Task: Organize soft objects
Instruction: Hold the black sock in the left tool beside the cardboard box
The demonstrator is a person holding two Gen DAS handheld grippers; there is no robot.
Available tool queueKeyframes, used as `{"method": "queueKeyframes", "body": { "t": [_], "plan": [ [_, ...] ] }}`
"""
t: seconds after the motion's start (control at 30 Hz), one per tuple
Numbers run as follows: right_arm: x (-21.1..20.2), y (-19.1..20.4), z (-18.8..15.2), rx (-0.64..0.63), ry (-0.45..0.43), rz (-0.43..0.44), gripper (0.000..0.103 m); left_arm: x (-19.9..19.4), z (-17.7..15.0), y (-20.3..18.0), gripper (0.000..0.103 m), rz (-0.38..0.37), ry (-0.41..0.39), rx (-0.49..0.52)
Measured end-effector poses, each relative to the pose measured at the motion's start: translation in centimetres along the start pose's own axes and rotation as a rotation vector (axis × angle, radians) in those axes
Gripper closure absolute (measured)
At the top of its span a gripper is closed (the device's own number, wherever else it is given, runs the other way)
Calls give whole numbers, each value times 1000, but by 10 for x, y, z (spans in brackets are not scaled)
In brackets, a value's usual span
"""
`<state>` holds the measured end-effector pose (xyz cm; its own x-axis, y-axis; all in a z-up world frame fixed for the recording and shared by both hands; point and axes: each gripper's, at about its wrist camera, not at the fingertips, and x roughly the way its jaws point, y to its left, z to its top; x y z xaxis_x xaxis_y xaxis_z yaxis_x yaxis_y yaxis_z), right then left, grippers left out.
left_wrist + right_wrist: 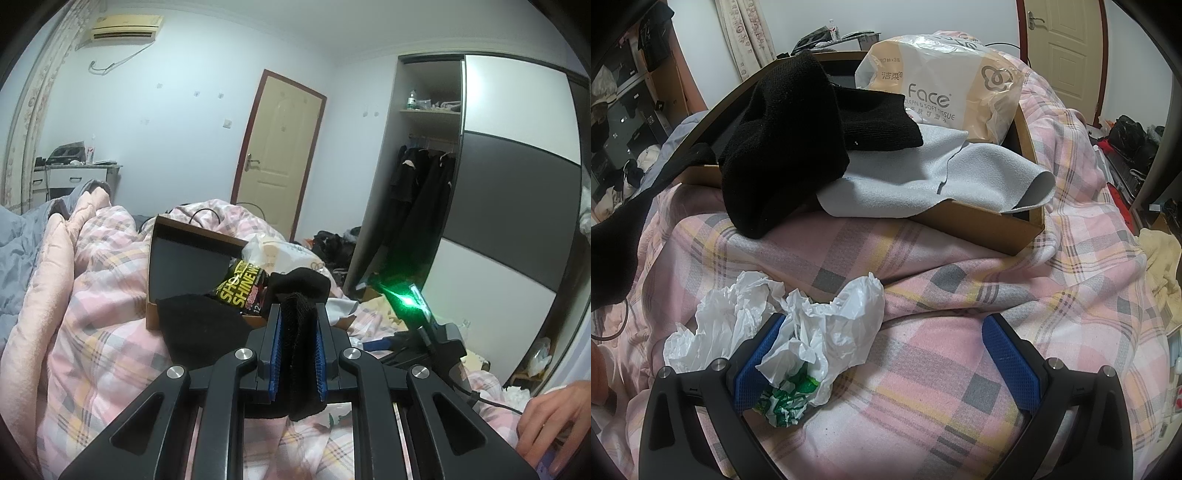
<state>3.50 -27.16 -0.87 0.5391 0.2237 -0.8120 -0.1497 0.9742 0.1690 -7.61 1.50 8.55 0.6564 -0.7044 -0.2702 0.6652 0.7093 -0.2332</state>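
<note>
While the left tongs [297,334] clench a black sock [301,354], the right tongs [882,354] gape.

Both wrist cams close over bed, sharing cardboard box [155,317].

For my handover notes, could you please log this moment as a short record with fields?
setting: bed with pink plaid quilt
container: open cardboard box on the quilt
in or on box: tissue pack, grey cloth draped over the front wall, black knit item hanging over the edge
left gripper: shut on black sock
right gripper: open, holding nothing
loose item: crumpled white plastic bag on the quilt, lying against the right gripper's left finger
</note>
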Motion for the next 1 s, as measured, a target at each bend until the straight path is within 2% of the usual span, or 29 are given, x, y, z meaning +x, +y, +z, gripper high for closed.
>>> {"method": "queueKeyframes", "body": {
  "t": [0.23, 0.4, 0.8, 1.0],
  "plan": [
    [0, -1, 0, 0, 0, 0, 0, -12, 5, -3, 92, -54, -32, -29],
    [0, 0, 0, -1, 0, 0, 0, -14, 8, -3, 92, -70, -25, -54],
    [0, 0, 0, -1, -1, 1, 0, 11, -3, -11, 92, -73, 133, -49],
    [0, 0, 0, -1, -1, 0, 0, 4, -1, -14, 92, -92, 102, -44]
  ]
}}
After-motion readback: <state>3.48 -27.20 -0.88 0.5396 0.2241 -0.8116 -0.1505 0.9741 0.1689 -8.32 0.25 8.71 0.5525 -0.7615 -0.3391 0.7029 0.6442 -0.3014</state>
